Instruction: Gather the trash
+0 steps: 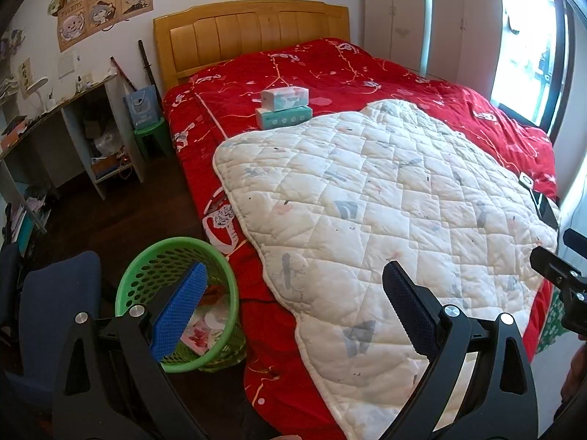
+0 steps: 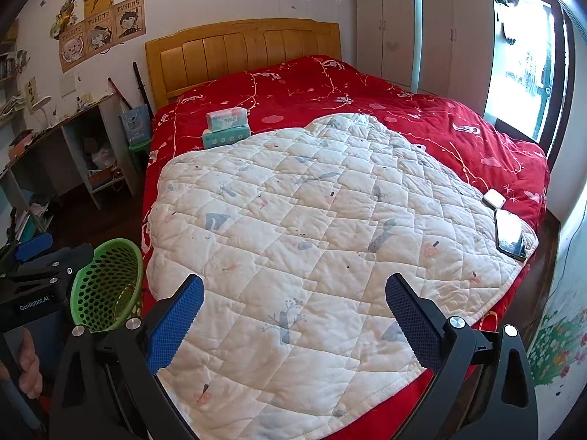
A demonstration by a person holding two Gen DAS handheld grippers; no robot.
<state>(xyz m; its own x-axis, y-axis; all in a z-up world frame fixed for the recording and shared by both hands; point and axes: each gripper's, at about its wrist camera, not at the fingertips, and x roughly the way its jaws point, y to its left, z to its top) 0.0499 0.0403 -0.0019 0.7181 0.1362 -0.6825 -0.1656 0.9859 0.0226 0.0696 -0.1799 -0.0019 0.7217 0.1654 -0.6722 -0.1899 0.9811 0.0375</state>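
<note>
Trash basket [image 1: 176,289] below-left of spread left claw [image 1: 293,308], right claw [image 2: 293,315] spread.

red bedspread [image 2: 422,124] under a white quilted pad [image 2: 312,227], two tissue boxes [image 2: 226,127] stacked near the wooden headboard [image 2: 242,51], phone [image 2: 510,234] at the pad's edge, anime posters [image 2: 102,33] on the wall

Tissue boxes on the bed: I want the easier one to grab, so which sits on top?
The white tissue box sits on top, slightly askew; the teal tissue box lies beneath it on the red bedspread.
</note>
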